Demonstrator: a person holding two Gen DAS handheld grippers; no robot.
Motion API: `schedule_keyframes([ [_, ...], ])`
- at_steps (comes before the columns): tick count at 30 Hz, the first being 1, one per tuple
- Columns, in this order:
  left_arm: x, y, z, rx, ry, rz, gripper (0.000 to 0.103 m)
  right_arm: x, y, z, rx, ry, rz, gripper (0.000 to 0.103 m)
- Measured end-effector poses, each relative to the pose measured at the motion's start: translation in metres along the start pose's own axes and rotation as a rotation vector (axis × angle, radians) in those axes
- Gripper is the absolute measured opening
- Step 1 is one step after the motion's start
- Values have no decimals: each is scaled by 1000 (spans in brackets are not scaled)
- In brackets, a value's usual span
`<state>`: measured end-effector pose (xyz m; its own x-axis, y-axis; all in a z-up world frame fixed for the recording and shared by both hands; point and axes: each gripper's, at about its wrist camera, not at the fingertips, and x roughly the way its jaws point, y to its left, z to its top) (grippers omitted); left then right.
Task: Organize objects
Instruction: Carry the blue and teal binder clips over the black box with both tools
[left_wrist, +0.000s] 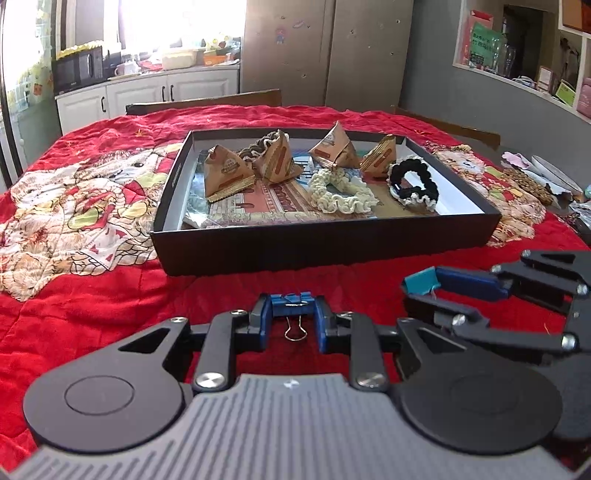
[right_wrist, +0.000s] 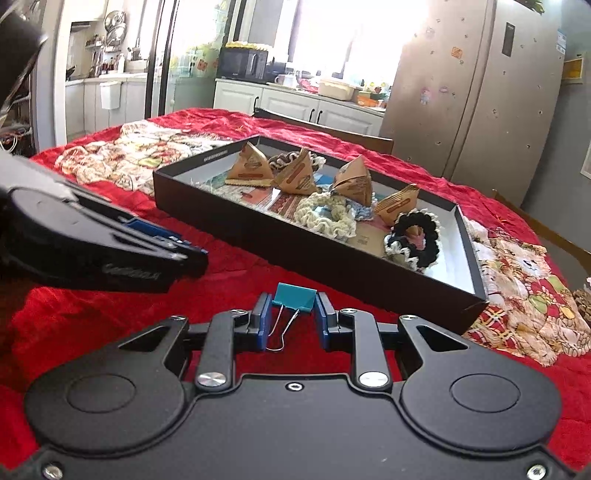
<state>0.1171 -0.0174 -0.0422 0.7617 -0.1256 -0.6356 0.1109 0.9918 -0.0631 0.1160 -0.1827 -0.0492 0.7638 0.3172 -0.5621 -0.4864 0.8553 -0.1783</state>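
A blue binder clip (left_wrist: 293, 300) is pinched by the left gripper (left_wrist: 293, 310), and a teal binder clip (right_wrist: 294, 297) is pinched by the right gripper (right_wrist: 294, 312). Both are held just above the red cloth (left_wrist: 110, 314) on the counter. The carrying step seems to be in hand. Next, the clips likely need to be moved forward and dropped into the black box (left_wrist: 325, 243), where paper packets (left_wrist: 225, 177) and scrunchies (left_wrist: 341, 190) are kept.
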Motion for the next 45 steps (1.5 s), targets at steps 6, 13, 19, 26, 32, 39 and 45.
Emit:
schedule_keyframes([
  [6,-17,0,0,10,-30,-19,27,-13,-6,0,25,-20,-1,24],
  [13,-36,-4,1,37,-72,-33,27,-29,-10,-1,37,-46,0,24],
  [19,-47,-5,10,41,-113,-44,27,-39,-15,9,44,-85,-7,24],
  [26,-59,1,28,39,-179,-29,27,-50,-21,23,60,-131,-23,24],
  [32,-66,2,41,48,-217,-22,27,-56,-28,37,65,-167,-41,24],
  [39,-67,1,56,58,-248,-27,27,-59,-39,57,75,-206,-70,24],
  [45,-61,1,70,49,-262,-24,28,-50,-47,75,73,-219,-88,24],
])
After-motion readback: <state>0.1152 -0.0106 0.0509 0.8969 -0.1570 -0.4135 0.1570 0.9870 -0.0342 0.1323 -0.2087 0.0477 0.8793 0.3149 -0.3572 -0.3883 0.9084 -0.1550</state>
